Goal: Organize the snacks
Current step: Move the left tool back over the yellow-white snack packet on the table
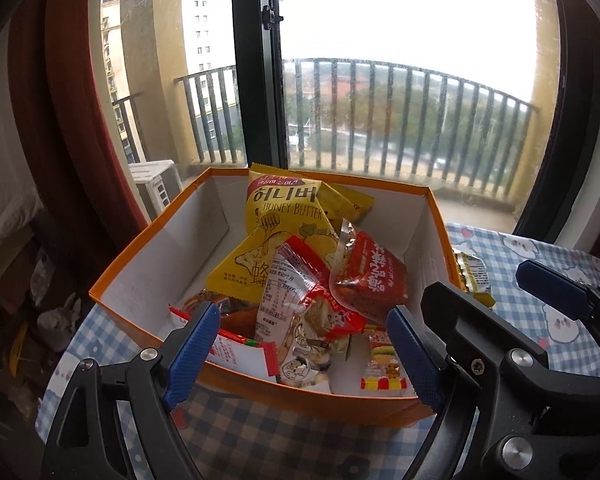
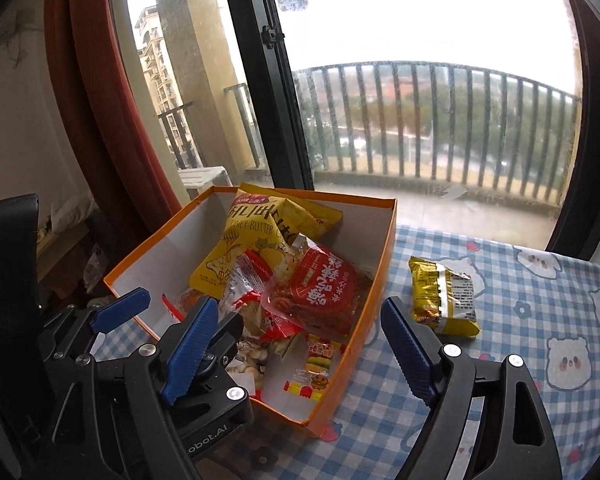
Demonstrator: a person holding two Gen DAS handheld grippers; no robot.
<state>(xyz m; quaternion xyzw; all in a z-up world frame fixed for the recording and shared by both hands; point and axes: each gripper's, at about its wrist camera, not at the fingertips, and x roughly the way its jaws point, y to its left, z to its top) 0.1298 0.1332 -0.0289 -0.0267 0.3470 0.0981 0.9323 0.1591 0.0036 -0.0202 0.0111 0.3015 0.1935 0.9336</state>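
An orange box (image 1: pixel 340 404) with white inner walls stands on the checked tablecloth and holds several snack packs. A yellow honey butter chip bag (image 1: pixel 284 216) leans at the back, with a red packet (image 1: pixel 374 280) and a biscuit pack (image 1: pixel 300 344) in front of it. My left gripper (image 1: pixel 302 356) hangs open over the box's near side, nothing between its pads. My right gripper (image 2: pixel 300 352) is open too, over the box's near right corner, holding nothing. A yellow snack packet (image 2: pixel 444 300) lies on the cloth just right of the box (image 2: pixel 384 260).
The table under the blue checked cloth (image 2: pixel 540 320) with bear prints ends at a large window with a dark frame (image 1: pixel 274 80). A red curtain (image 2: pixel 96 100) hangs at the left. Clutter sits on the floor left of the table (image 1: pixel 56 320).
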